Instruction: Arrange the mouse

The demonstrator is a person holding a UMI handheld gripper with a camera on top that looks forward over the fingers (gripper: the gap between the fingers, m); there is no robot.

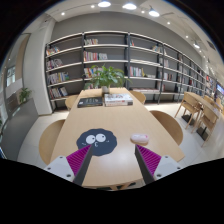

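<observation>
The mouse (139,139) is a small, pale pinkish-white rounded body lying on the wooden counter (115,125), just ahead of the right finger of the claw (114,162) and to the right of a black mouse mat (95,140) printed with two white cartoon eyes. Mouse and mat are apart, with bare wood between them.

The claw is released: its two fingers stand spread, magenta pads (78,159) facing inward, with nothing between them but the counter's near edge.

The mouse's long axis appears to run across the counter, left to right; which end is the front cannot be told.

The counter's right edge lies close beyond the mouse. Open wood stretches ahead to the far end, where a potted plant (108,77) and stacked books (118,99) sit. Chairs (168,125) flank both sides. Bookshelves (120,60) line the back wall.
</observation>
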